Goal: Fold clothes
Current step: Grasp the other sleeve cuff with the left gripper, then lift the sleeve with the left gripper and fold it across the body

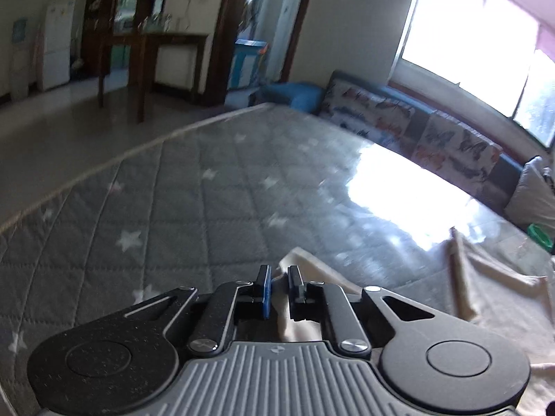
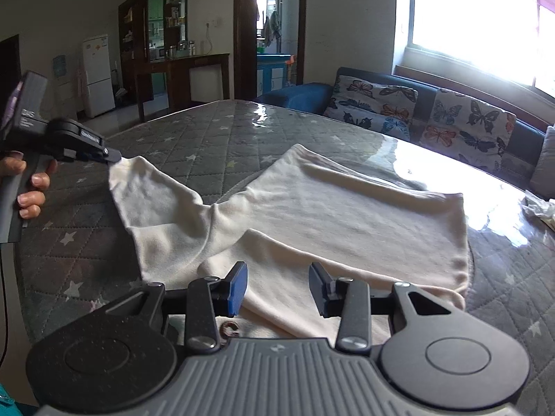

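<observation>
A cream garment [image 2: 333, 215] lies spread on the grey star-quilted mattress [image 2: 208, 131]. One sleeve [image 2: 152, 204] is pulled out to the left and lifted. My left gripper [image 2: 116, 157] is shut on the sleeve's end, seen at the left of the right wrist view. In the left wrist view the left gripper [image 1: 279, 279] has its jaws nearly together with cream fabric [image 1: 295, 326] between them. My right gripper [image 2: 279, 279] is open, hovering just above the near edge of the garment, holding nothing.
A sofa with butterfly cushions [image 2: 433, 118] runs along the far right under a bright window [image 2: 468, 17]. A crumpled white cloth [image 2: 541, 208] lies at the mattress's right edge. A green object [image 1: 539, 235] sits at the right. Mattress edge [image 1: 104, 163] drops to the floor.
</observation>
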